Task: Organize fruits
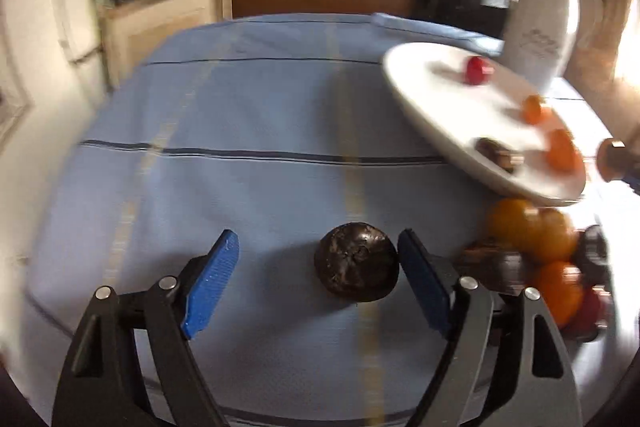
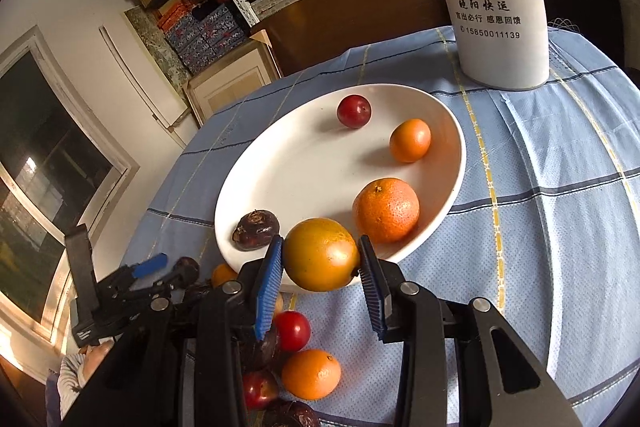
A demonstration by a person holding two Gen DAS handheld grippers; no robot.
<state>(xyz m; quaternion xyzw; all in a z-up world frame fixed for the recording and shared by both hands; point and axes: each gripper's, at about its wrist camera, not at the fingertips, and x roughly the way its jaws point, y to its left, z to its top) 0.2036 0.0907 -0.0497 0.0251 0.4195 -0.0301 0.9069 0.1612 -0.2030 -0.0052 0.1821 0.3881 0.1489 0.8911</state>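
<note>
Left gripper point(image 1: 318, 279) open around dark fruit point(image 1: 357, 262), not gripping; centre, then close; right gripper point(image 2: 320, 263) clamps orange point(image 2: 320, 254); release over plate point(image 2: 256, 195).

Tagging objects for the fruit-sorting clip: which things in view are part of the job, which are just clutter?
Job:
- white plate with fruit on it
- yellow-orange fruit gripped in the right claw
- dark round fruit on the cloth, between the open left claw pads
- loose fruit pile

Clutter:
- white printed jug
- shelf boxes
</note>
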